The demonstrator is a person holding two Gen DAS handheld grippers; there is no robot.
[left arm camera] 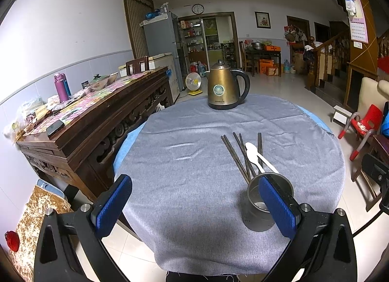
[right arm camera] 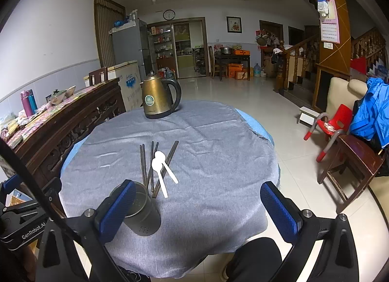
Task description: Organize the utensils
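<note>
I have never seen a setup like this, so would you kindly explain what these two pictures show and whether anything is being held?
There is no robot: a person holds a two-finger gripper in each hand, each with a fisheye camera looking along its blue-padded fingers. One picture is from the left gripper, the other from the right gripper. Both are open and hold nothing. On the grey tablecloth lie dark chopsticks, two white spoons, a metal utensil holder and a brass-coloured kettle.
</note>
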